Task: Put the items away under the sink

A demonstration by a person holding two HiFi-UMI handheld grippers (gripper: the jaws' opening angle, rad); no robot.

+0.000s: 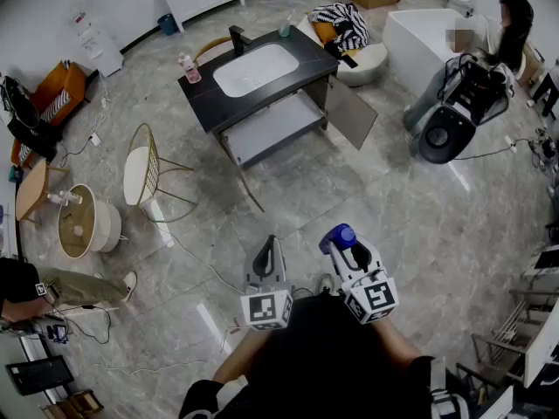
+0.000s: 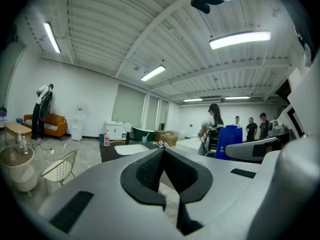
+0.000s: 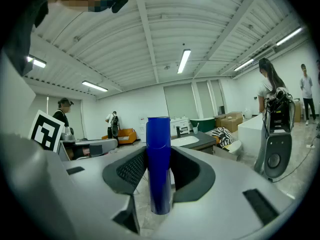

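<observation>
The blue bottle (image 3: 159, 164) stands upright between the jaws of the right tool (image 1: 348, 253), whose pads pinch it on both sides, its cap rising above the jaw tips. The bottle is well short of the sink cabinet (image 1: 199, 97), out over the marble floor (image 1: 288, 199) in front of it. The left tool (image 2: 163, 153) hangs just beside the right one, on the same side of the cabinet, with its jaws pressed together at the tips and nothing between them. The cabinet has a dark top with a white basin (image 1: 255, 68) and a black faucet (image 1: 238, 37) behind the basin. A pink bottle (image 1: 189, 68) stands on the top's left corner. Below the top, the cabinet's door (image 1: 351, 113) hangs open at its right and a pale shelf (image 1: 275, 127) shows inside. A wire chair (image 1: 144, 173) stands left of the cabinet.
</observation>
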